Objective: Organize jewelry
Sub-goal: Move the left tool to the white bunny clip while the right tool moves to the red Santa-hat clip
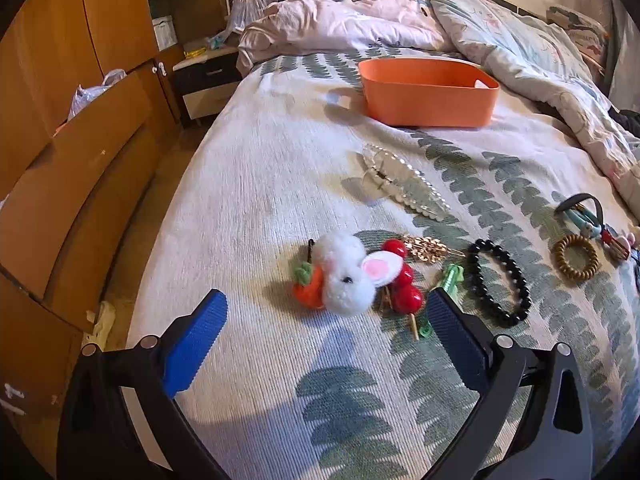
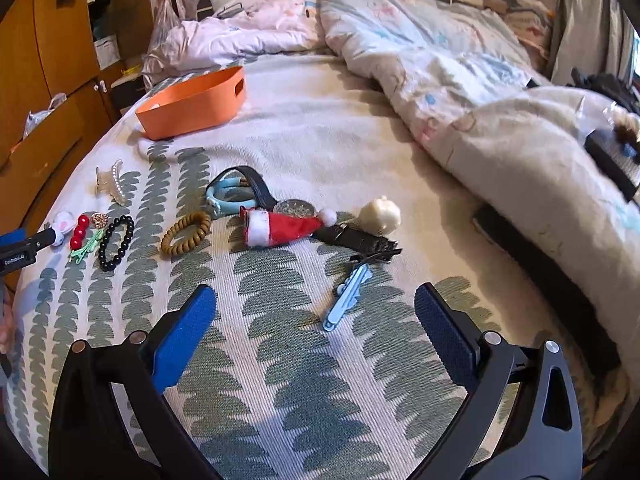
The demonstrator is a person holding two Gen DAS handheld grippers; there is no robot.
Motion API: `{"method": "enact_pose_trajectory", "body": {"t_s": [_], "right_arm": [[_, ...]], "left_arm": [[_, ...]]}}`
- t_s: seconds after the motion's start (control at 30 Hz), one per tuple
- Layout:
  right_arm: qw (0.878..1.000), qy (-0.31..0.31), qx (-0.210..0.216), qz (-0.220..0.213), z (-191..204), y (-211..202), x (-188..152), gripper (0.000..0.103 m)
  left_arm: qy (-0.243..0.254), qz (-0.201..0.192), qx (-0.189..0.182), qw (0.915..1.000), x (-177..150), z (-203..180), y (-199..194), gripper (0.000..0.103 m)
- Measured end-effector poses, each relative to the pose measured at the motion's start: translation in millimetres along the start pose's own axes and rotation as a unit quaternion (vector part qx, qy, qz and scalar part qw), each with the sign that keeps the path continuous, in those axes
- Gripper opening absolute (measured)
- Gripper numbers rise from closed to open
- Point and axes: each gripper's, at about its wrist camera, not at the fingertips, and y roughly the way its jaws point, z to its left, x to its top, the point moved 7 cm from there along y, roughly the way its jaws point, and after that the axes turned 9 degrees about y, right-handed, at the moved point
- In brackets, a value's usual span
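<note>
Hair clips and bracelets lie scattered on the bed. My left gripper is open and empty, just short of a white pompom bunny clip with red cherries beside it. A black bead bracelet, a brown coil tie and a pearl claw clip lie further on. The orange bin stands beyond. My right gripper is open and empty, near a light blue clip. A Santa hat clip, a black watch strap and the orange bin show ahead.
A rumpled duvet covers the bed's far and right side. A wooden wardrobe and a nightstand stand left of the bed. The bed's left edge drops to the floor.
</note>
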Motion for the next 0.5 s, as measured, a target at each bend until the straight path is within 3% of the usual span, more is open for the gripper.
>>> {"method": "enact_pose_trajectory", "body": {"t_s": [0.17, 0.33, 0.5], "right_arm": [[1.0, 0.0, -0.02, 0.011, -4, 17, 6, 0.095], [1.0, 0.01, -0.005, 0.006, -4, 20, 17, 0.093], [0.998, -0.053, 0.011, -0.019, 25, 20, 28, 0.093]], "left_arm": [[-0.004, 0.003, -0.002, 1.0, 1, 6, 7, 0.099], [-0.002, 0.006, -0.007, 1.0, 0, 6, 14, 0.099], [0.007, 0.011, -0.008, 0.9999, -1, 4, 22, 0.099]]}}
